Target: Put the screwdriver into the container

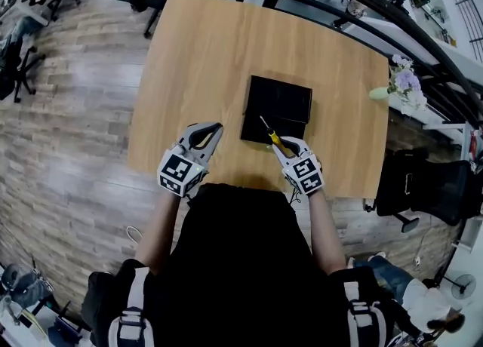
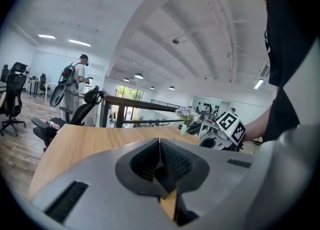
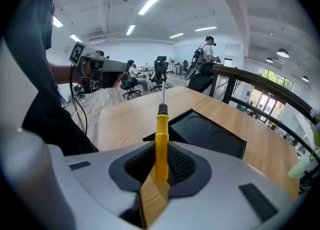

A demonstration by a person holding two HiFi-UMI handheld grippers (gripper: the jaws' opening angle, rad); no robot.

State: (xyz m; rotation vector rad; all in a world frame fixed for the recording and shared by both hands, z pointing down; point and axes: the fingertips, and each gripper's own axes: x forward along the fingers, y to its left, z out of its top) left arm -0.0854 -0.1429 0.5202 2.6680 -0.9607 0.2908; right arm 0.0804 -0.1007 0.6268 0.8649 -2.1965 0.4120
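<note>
Partly hidden within right claw (image 3: 161, 160): screwdriver (image 3: 161, 136).

There was one screwdriver (image 1: 270, 136), one container (image 1: 276, 109), one table (image 1: 196, 74) and one vase (image 1: 379, 93). Grippers numbered two: left gripper (image 1: 214, 128), right gripper (image 1: 278, 144).

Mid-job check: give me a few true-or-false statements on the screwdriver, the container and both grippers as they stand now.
1. The right gripper is clamped on the yellow screwdriver. True.
2. The screwdriver lies inside the black container. False: it is in the jaws, with its tip pointing over the container's near part.
3. The left gripper holds a tool. False: its jaws are together with nothing between them.
4. The container sits on the wooden table. True.
</note>
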